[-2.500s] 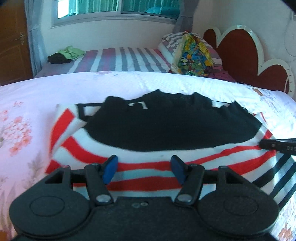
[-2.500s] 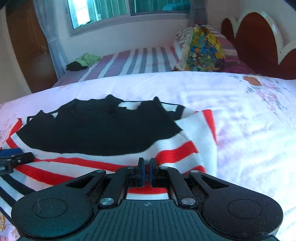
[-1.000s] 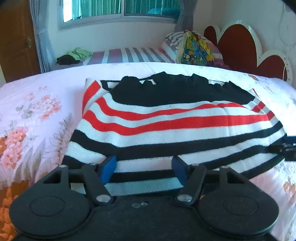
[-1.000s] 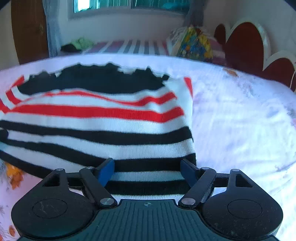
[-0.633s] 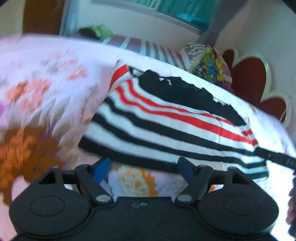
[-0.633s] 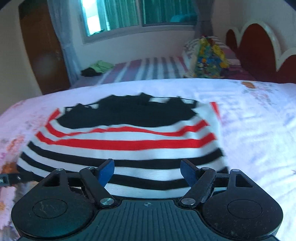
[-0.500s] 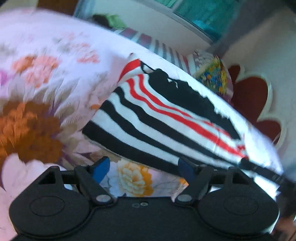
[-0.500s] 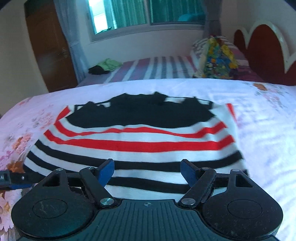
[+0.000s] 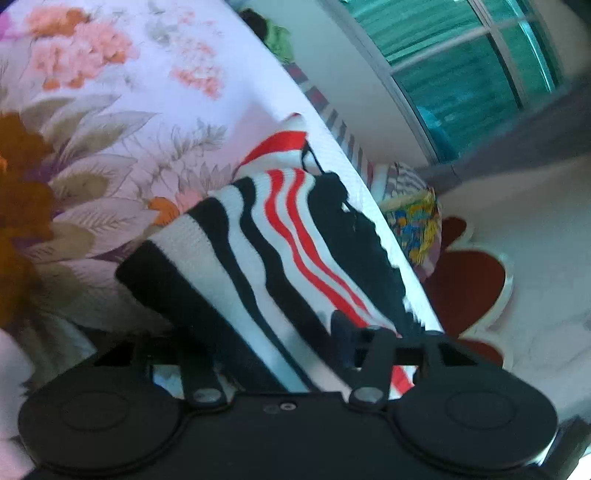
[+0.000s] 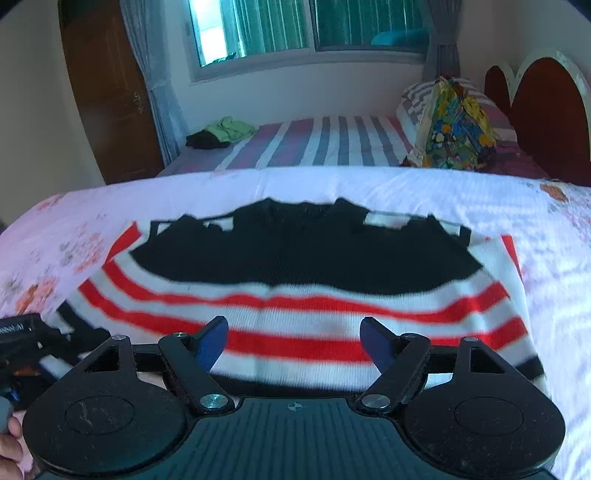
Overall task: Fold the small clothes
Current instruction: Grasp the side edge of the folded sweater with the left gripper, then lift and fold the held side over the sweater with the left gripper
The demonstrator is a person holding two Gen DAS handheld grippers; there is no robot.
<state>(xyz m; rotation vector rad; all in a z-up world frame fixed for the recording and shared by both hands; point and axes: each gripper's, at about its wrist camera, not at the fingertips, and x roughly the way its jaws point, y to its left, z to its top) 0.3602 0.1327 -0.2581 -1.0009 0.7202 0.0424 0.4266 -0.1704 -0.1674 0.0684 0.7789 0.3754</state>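
Note:
A small striped knit sweater (image 10: 295, 291), black at the top with red, white and black stripes, lies flat on the floral bedsheet (image 10: 554, 258). My right gripper (image 10: 293, 341) is open and empty, hovering over the sweater's lower stripes. In the tilted left wrist view the sweater (image 9: 266, 251) runs diagonally, and its left hem corner lies between the fingers of my open left gripper (image 9: 273, 354). The left finger is hidden under the cloth. The left gripper (image 10: 33, 332) also shows at the left edge of the right wrist view, at the sweater's lower left corner.
A second bed with a striped cover (image 10: 325, 144) stands behind, with green and dark clothes (image 10: 221, 133) on it. A colourful bag (image 10: 458, 125) and a red headboard (image 10: 546, 114) are at the right. A window (image 10: 306, 26) and wooden door (image 10: 107, 92) are beyond.
My left gripper has swung to the sweater's left side, tilted, and come in onto its hem corner. My right gripper has moved forward over the sweater and stays open.

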